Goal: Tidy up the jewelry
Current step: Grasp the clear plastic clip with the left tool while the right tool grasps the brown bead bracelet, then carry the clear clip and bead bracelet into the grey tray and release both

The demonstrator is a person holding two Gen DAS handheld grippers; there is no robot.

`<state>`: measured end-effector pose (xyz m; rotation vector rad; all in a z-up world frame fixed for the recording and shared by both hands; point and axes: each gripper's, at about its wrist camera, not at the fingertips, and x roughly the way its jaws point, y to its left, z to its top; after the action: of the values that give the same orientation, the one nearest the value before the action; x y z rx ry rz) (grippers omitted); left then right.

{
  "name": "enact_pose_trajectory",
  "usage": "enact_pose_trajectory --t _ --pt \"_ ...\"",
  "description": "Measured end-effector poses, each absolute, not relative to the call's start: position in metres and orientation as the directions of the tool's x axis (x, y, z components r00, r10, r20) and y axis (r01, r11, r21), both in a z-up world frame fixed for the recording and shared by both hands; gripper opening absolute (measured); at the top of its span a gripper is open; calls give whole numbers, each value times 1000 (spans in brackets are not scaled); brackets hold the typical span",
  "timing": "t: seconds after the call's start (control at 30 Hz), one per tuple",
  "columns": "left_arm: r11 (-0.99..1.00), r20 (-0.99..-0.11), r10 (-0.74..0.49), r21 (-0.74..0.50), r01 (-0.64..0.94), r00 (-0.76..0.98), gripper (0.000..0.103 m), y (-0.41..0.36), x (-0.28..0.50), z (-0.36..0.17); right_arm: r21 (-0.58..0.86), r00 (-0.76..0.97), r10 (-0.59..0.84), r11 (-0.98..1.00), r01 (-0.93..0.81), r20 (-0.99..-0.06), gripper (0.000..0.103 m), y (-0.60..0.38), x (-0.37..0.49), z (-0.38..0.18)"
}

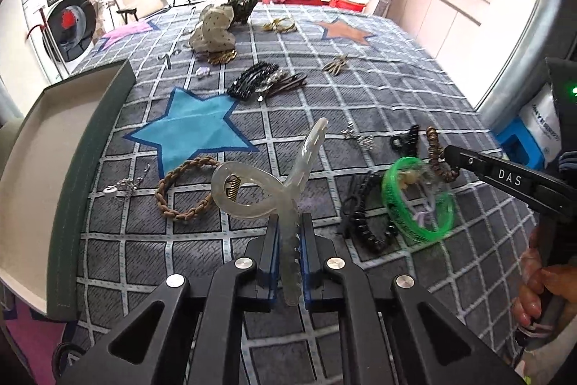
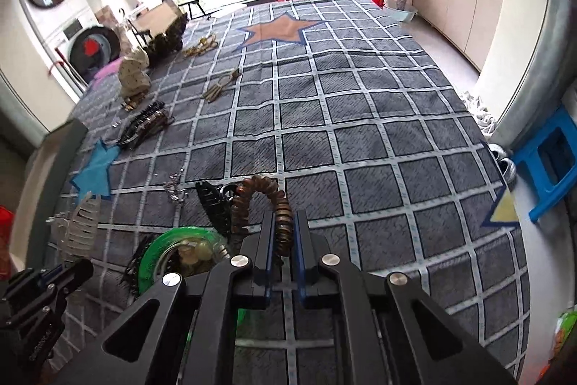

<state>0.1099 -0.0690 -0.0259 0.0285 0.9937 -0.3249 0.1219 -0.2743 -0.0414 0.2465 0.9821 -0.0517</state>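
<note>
My left gripper is shut on a translucent hair claw clip, held above the grey checked bedspread; the clip's toothed end sits between the blue pads. My right gripper is shut on a brown beaded coil bracelet, which arches up in front of its fingers. From the left wrist view, the right gripper reaches in from the right with the bracelet at its tip. A green bangle lies just below it. An open beige box with a green rim stands at the left.
Scattered on the bedspread are a braided brown band, a black coil tie, a black claw clip, black barrettes, a dotted scrunchie and gold chains. A blue stool stands beside the bed's right edge.
</note>
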Motion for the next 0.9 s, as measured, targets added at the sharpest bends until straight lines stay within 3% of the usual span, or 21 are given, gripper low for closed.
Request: enact_pose_trajectory --t 0.43,0.9 --pt "951 -784 -284 -157 266 551 12 -33 75 7 288 576 157 947 143 -802 11 -273 83 -14" --pt "981 -743 -193 -147 124 641 12 69 56 27 296 581 274 953 -59 -766 11 -171 81 34"
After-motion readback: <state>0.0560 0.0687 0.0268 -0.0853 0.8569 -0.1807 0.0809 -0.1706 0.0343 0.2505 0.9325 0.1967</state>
